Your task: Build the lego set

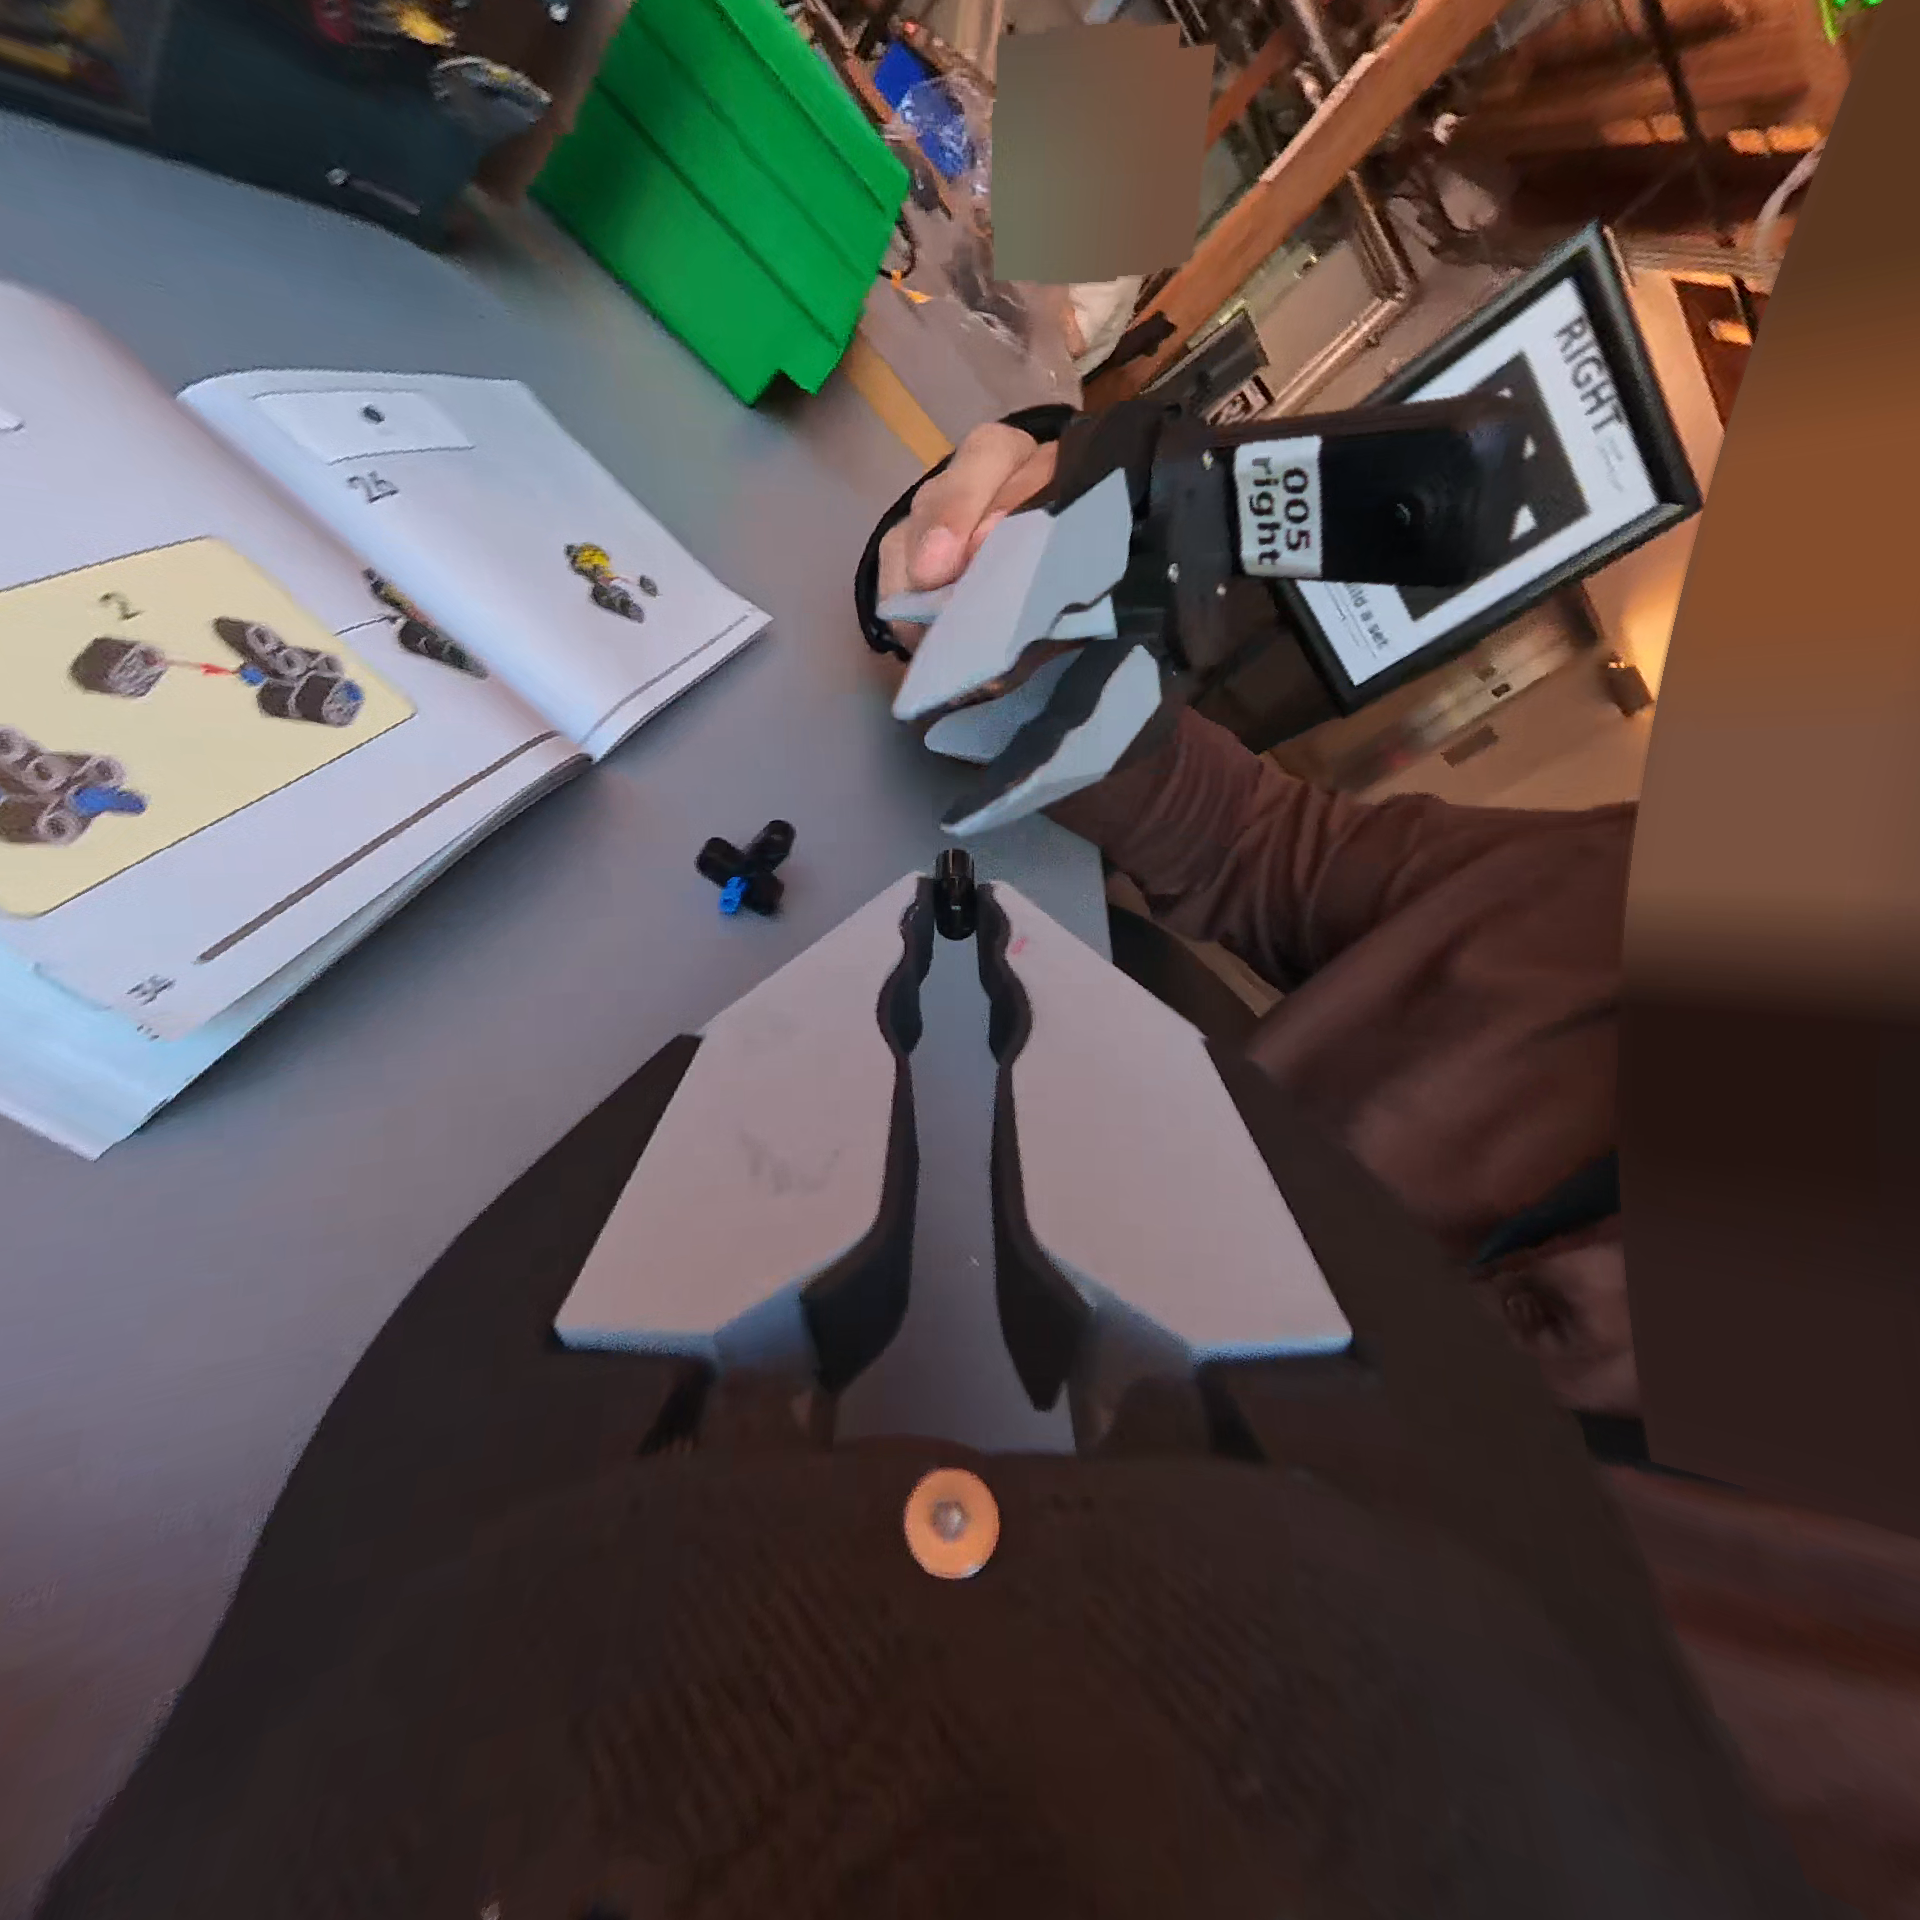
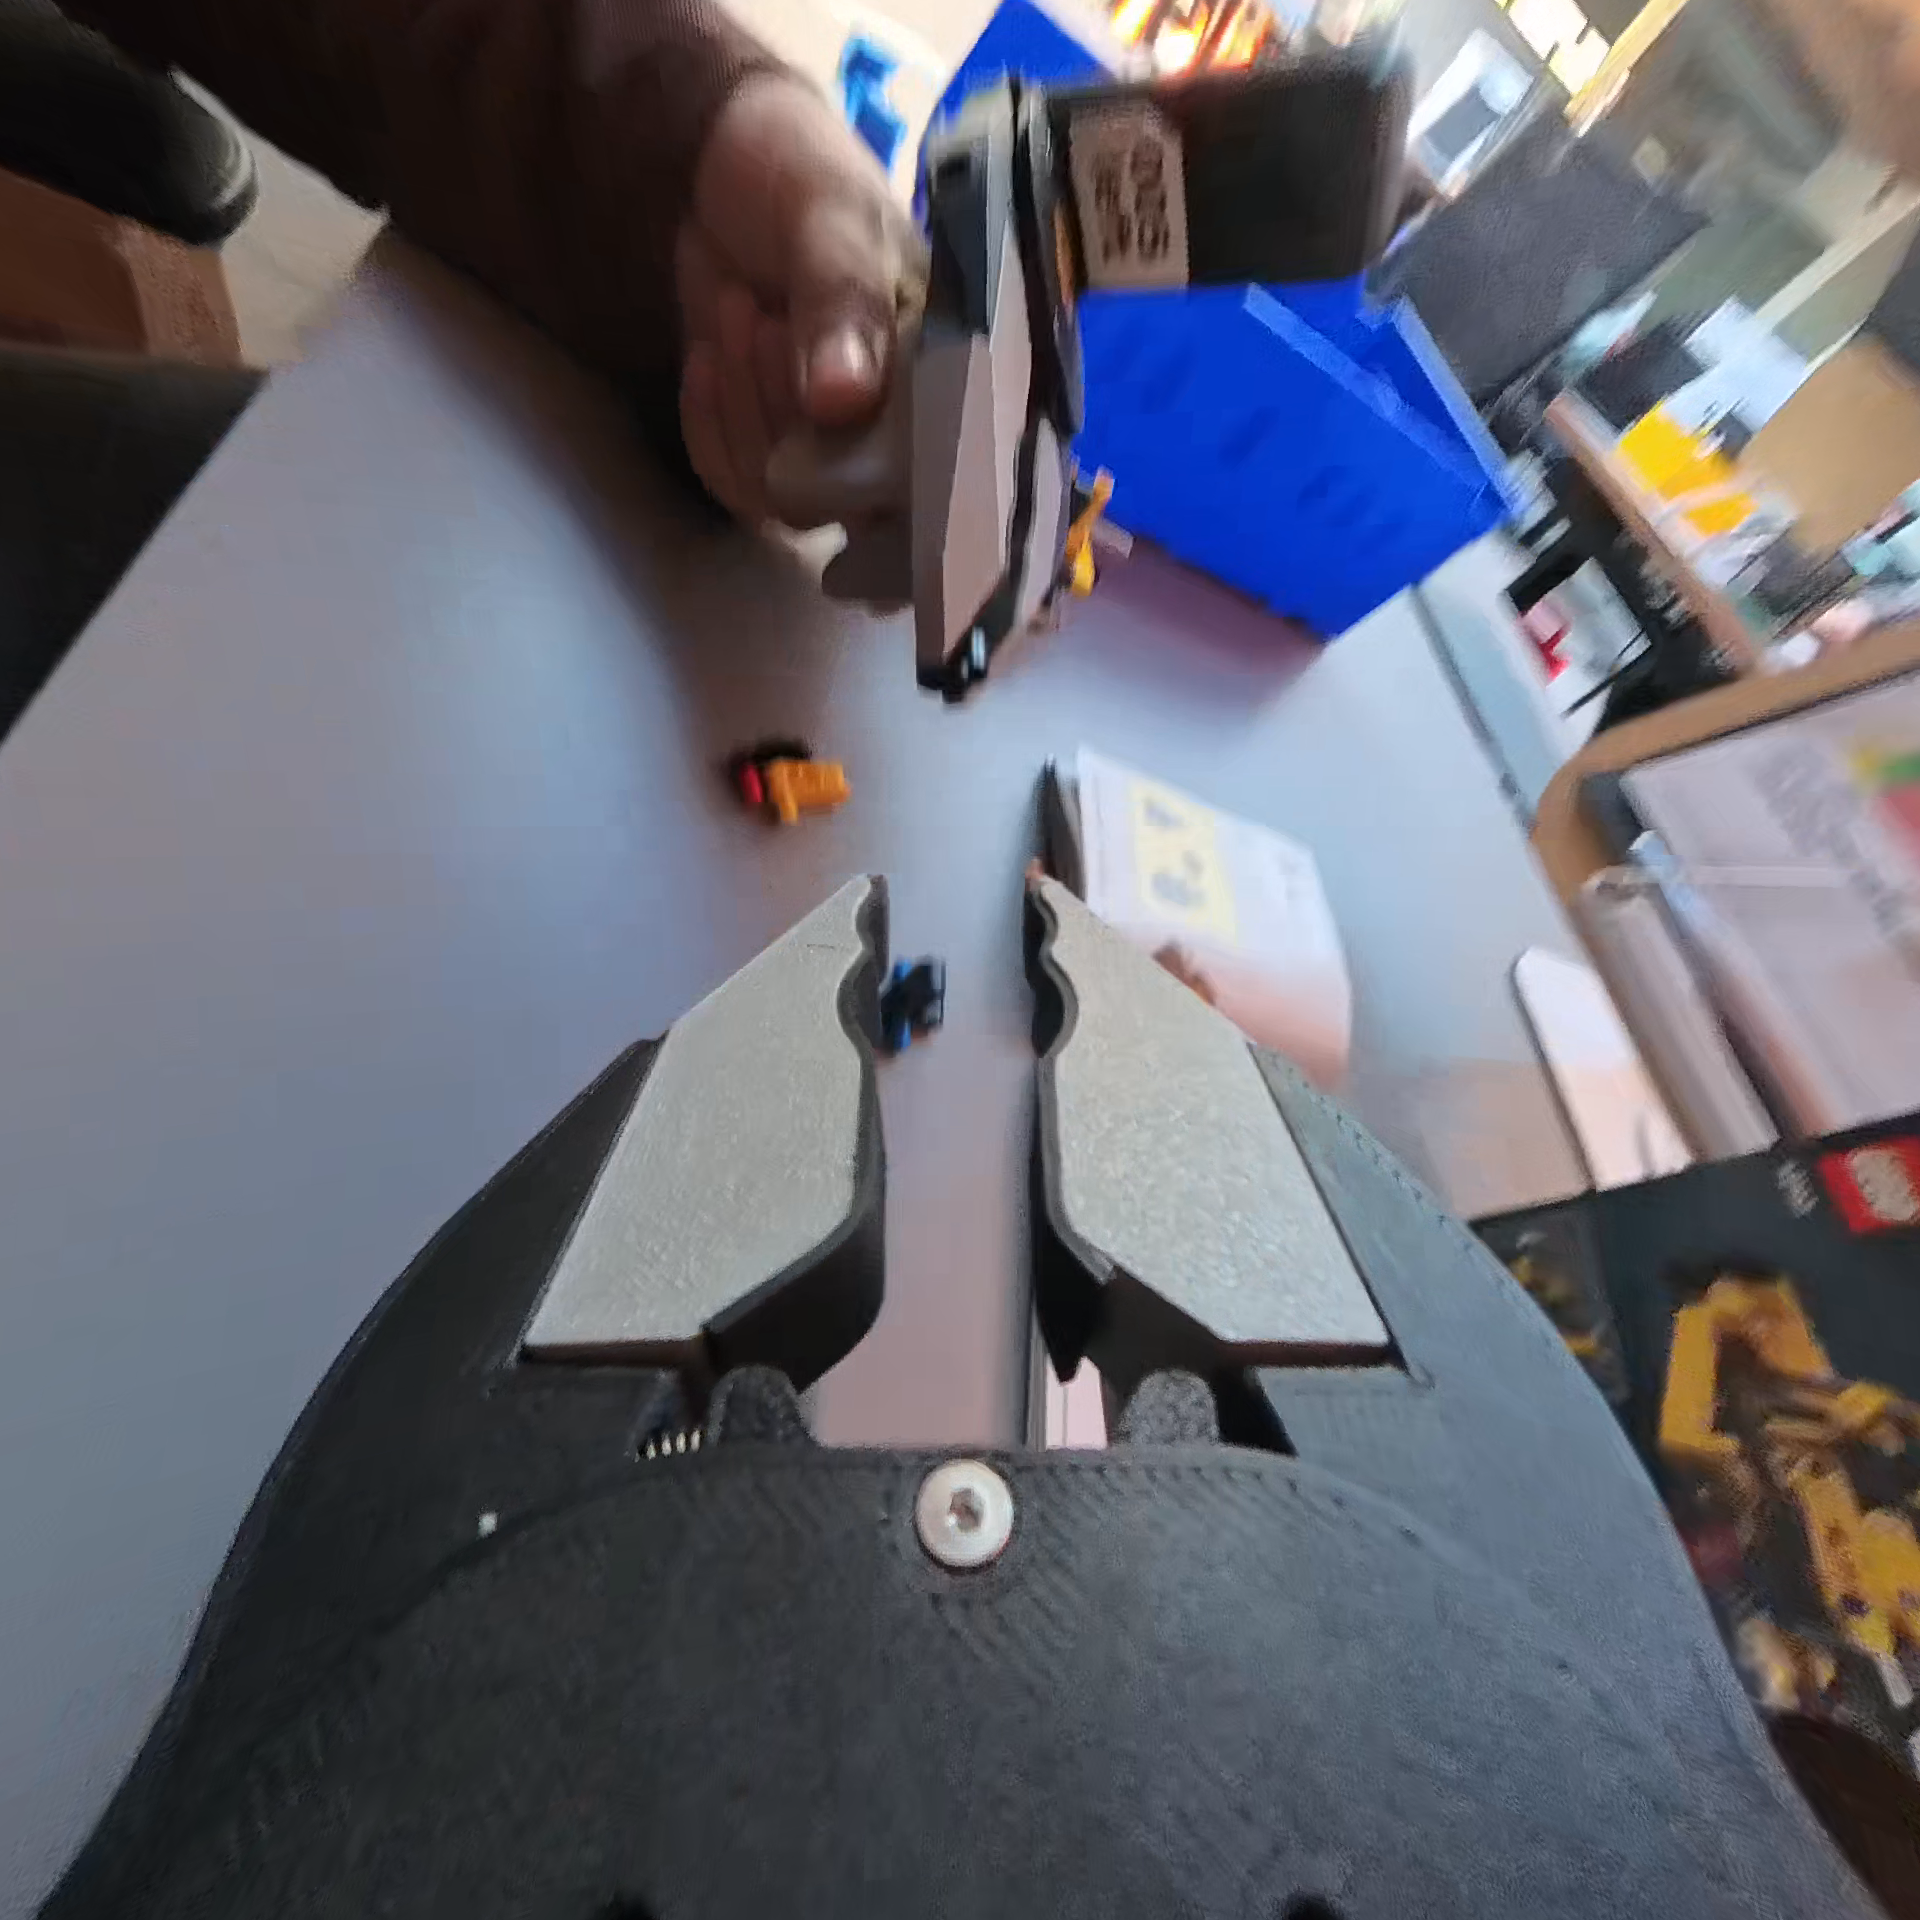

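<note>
My left gripper (image 1: 952, 896) is shut on a small black lego pin (image 1: 952, 883) held at its fingertips above the grey table (image 1: 436, 1195). A black lego piece with a blue pin (image 1: 746, 864) lies on the table just left of it; it also shows in the right wrist view (image 2: 912, 1000), between my right fingers and below them. My right gripper (image 2: 956, 904) is open and empty; it shows in the left wrist view (image 1: 966, 727), up and to the right. The left gripper shows blurred in the right wrist view (image 2: 966, 634). An orange, black and red lego assembly (image 2: 792, 784) lies farther out.
An open instruction booklet (image 1: 312, 665) lies at the left, also seen in the right wrist view (image 2: 1205, 904). A green bin (image 1: 727, 197) stands at the back, a blue bin (image 2: 1278, 457) beyond the left gripper. The lego box (image 2: 1766, 1403) and a framed sign (image 1: 1507, 499) are at the right. Across from one pair of fingers to the other is roughly 5 cm.
</note>
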